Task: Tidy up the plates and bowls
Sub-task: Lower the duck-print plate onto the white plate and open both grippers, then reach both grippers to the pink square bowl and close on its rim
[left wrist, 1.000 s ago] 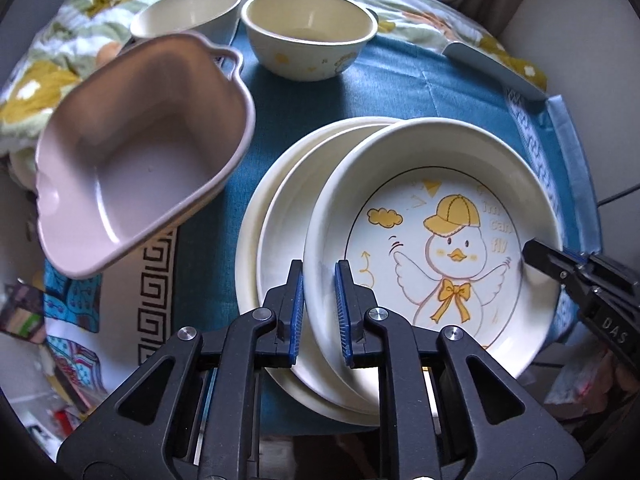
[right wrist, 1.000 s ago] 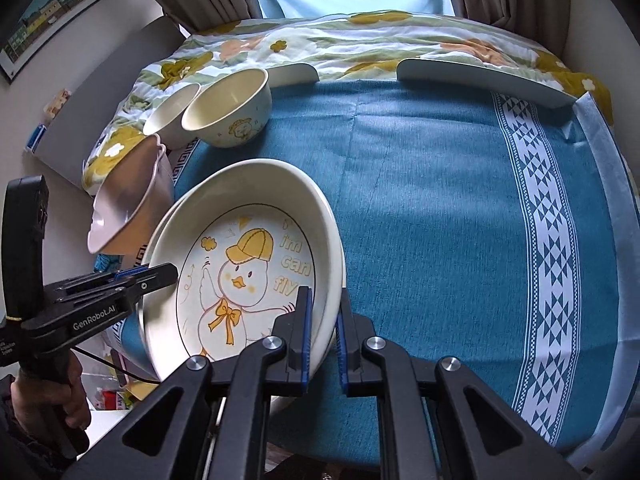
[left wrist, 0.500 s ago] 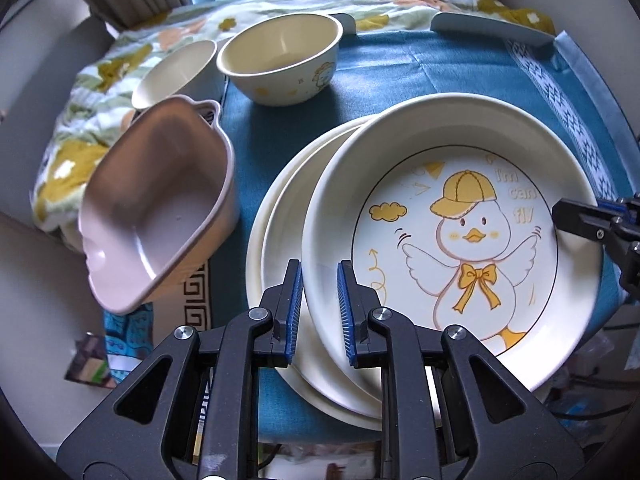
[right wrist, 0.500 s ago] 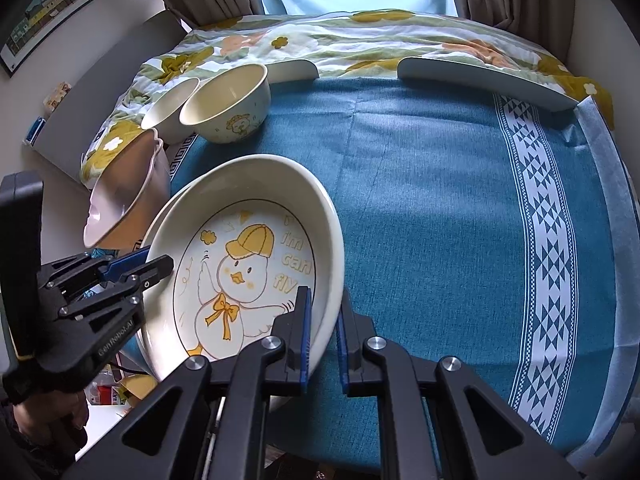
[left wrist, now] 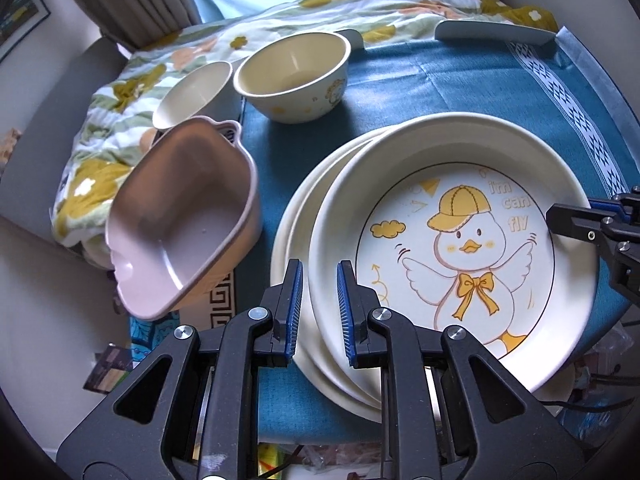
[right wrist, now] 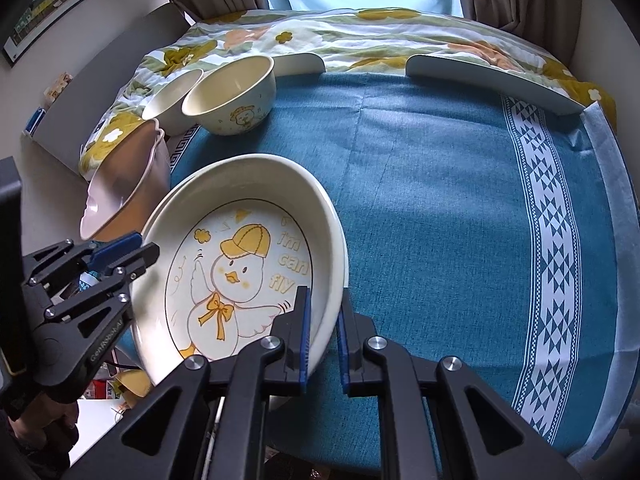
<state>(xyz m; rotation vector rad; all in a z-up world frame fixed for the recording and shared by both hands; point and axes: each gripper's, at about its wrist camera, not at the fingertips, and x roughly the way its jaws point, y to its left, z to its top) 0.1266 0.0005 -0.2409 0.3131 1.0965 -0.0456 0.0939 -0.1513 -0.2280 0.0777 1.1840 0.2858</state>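
A cream plate with a yellow-capped duck (left wrist: 460, 248) (right wrist: 240, 264) tops a stack of plain cream plates (left wrist: 292, 240) at the near left of the blue-clothed table (right wrist: 440, 200). My left gripper (left wrist: 320, 308) (right wrist: 132, 254) is shut on the duck plate's left rim. It is hard to tell whether a lower rim is also pinched. My right gripper (right wrist: 322, 328) (left wrist: 576, 220) is shut on the same plate's right rim. The plate tilts slightly and reaches past the table edge.
A pink handled bowl (left wrist: 180, 220) (right wrist: 124, 184) leans left of the stack. A cream duck-print bowl (left wrist: 292, 76) (right wrist: 232, 96) and a smaller bowl (left wrist: 192, 92) stand behind it. A floral blanket (right wrist: 360, 36) and white curved edge guards (right wrist: 492, 80) line the far side.
My left gripper has rolled and shifted a little, so the plates and bowls sit more upright in its view. The right gripper and its hold have not changed.
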